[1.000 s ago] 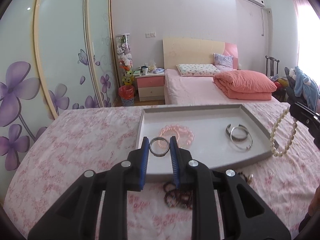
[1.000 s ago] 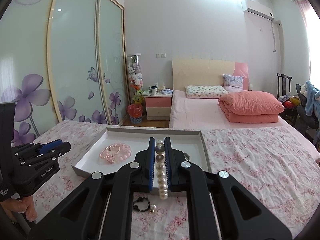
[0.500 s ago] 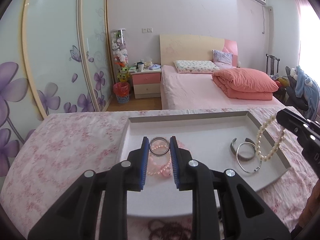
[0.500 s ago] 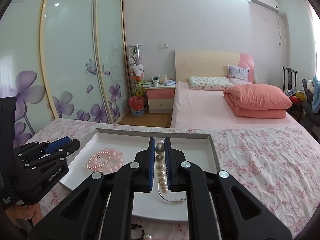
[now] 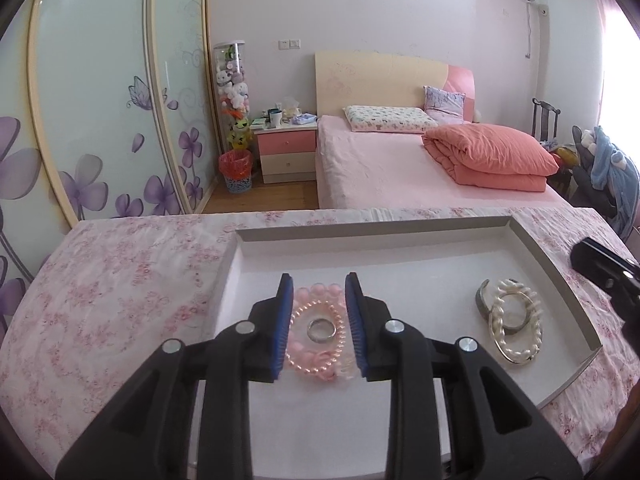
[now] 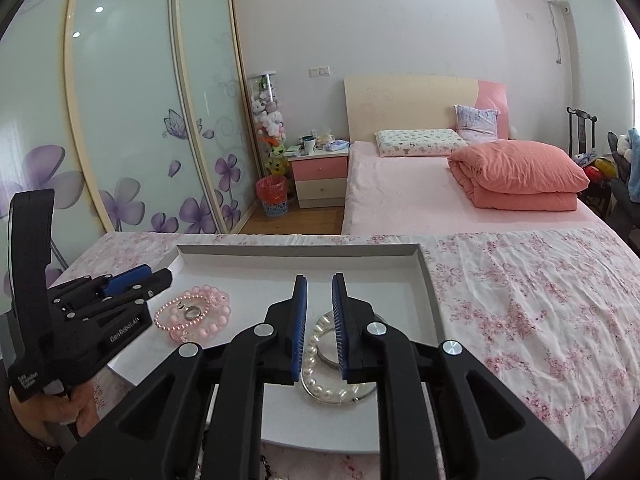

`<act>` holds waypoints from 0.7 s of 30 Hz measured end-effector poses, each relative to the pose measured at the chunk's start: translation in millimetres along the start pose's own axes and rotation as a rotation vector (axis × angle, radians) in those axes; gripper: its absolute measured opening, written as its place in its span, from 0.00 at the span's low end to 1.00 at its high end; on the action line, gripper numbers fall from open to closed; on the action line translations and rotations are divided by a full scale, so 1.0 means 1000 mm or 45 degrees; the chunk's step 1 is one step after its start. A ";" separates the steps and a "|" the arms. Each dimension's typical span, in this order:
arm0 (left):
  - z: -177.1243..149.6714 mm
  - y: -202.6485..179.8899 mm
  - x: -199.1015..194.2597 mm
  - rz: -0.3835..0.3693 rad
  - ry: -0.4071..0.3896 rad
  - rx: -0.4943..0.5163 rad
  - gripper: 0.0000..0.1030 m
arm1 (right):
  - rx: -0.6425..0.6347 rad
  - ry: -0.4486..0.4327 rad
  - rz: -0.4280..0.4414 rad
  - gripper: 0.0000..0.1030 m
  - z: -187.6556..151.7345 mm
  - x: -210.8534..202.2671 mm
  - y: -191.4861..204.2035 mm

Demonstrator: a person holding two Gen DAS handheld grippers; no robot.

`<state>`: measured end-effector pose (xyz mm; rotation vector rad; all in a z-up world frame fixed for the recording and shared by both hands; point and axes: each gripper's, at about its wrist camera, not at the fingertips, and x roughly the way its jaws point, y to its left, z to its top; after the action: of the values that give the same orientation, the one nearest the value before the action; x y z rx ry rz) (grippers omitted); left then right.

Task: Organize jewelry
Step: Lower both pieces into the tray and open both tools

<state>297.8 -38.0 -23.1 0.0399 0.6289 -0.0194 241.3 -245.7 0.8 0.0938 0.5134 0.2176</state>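
A shallow white tray (image 5: pixel 400 236) lies on the flowered cloth. In the left wrist view my left gripper (image 5: pixel 319 281) hovers over the tray's left half, its jaws opening. A silver ring (image 5: pixel 321 329) lies loose below them on the pink bead bracelets (image 5: pixel 298 354), touching neither pad. In the right wrist view my right gripper (image 6: pixel 319 280) hangs over the tray's (image 6: pixel 300 250) right half, its jaws also opening. The pearl necklace (image 6: pixel 320 386) lies beneath on the silver bangles (image 6: pixel 326 320), free of the pads. The pearls (image 5: pixel 516 316) show coiled in the left wrist view too.
The pink flowered cloth (image 6: pixel 540 300) covers the table around the tray. A person's hand (image 6: pixel 48 412) holds the left gripper (image 6: pixel 156 276) at the tray's left edge. Dark beads (image 6: pixel 263 462) peek out near the tray's front edge. A bed and a wardrobe stand beyond.
Both grippers moved forward and down over the tray. The left one let go of the ring onto the pink bracelets. The right one let go of the pearl necklace onto the bangles.
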 end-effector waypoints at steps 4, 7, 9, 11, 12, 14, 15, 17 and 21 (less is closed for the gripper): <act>-0.001 0.018 -0.019 0.025 -0.028 -0.029 0.27 | 0.000 -0.005 -0.019 0.14 -0.004 -0.015 -0.003; -0.004 0.030 -0.033 0.048 -0.044 -0.041 0.27 | 0.004 0.000 -0.025 0.14 -0.009 -0.025 -0.005; -0.007 0.038 -0.042 0.062 -0.045 -0.049 0.27 | 0.005 0.013 -0.028 0.14 -0.014 -0.032 -0.003; -0.014 0.047 -0.053 0.071 -0.045 -0.059 0.28 | 0.008 0.033 -0.023 0.14 -0.023 -0.038 -0.002; -0.019 0.051 -0.059 0.072 -0.044 -0.064 0.28 | 0.010 0.050 -0.022 0.14 -0.028 -0.040 -0.001; -0.028 0.057 -0.068 0.071 -0.039 -0.074 0.30 | 0.013 0.080 -0.013 0.14 -0.035 -0.042 0.000; -0.034 0.060 -0.073 0.067 -0.036 -0.077 0.32 | 0.016 0.103 -0.006 0.14 -0.040 -0.043 0.000; -0.045 0.063 -0.080 0.071 -0.028 -0.076 0.34 | 0.009 0.155 0.002 0.14 -0.051 -0.044 0.002; -0.065 0.069 -0.089 0.072 -0.001 -0.063 0.35 | -0.010 0.255 0.015 0.14 -0.069 -0.040 0.007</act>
<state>189.6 34.0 -20.7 0.0098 0.6267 0.0505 172.1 -245.9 -39.1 0.0676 0.7115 0.2420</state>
